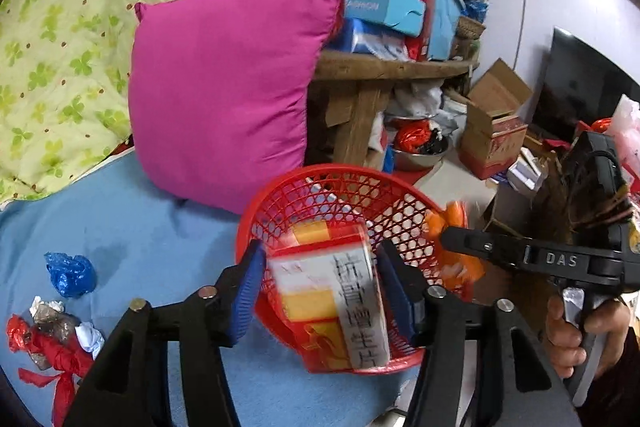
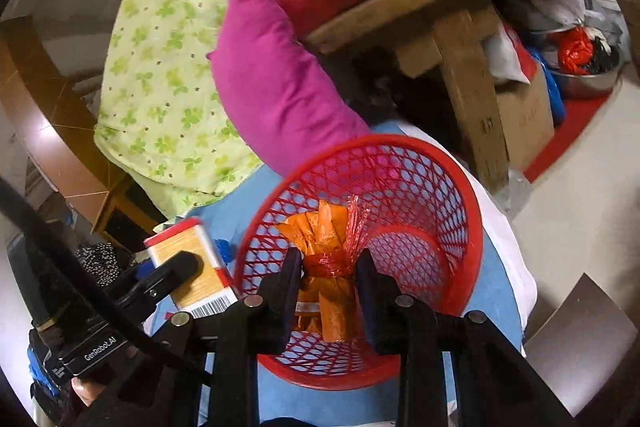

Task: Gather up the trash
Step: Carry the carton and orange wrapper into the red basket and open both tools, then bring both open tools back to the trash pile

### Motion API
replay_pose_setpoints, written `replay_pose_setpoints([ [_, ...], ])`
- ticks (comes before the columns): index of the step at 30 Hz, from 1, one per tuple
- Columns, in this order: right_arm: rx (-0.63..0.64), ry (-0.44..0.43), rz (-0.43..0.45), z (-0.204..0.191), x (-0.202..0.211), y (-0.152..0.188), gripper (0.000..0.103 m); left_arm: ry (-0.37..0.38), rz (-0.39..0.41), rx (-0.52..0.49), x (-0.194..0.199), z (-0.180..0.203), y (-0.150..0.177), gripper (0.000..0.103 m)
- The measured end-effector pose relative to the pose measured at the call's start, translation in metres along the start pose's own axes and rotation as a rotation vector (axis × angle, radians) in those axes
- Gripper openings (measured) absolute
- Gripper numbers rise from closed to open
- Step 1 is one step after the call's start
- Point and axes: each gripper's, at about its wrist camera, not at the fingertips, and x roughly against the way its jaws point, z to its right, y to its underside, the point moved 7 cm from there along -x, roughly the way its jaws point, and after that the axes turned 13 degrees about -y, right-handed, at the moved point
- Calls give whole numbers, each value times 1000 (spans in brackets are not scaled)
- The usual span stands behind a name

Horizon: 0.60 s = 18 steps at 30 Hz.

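My left claw (image 1: 320, 291), jaws parted w/ the red-and-yellow cardboard box (image 1: 332, 299) loose between them, and right claw (image 2: 329, 291) pinching an orange plastic wrapper bundle (image 2: 332, 267), hover over the red mesh plastic basket (image 2: 472, 227) on the blue bed sheet (image 1: 132, 227); best to release both centred inside the rim.

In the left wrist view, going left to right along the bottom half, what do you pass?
Red ribbon scraps → blue plastic wad → left gripper with the red-and-yellow box between its fingers → red basket → orange wrapper → right gripper → hand.
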Motion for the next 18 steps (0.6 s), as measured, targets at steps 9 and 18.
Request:
replay_pose_setpoints([
  [9,27,-47,73,-17,6,-3,56,-96,63,69,49,-67,19,69],
  [18,242,-206,94,-121,4,6,56,-443,56,243,138,-234,113,75],
])
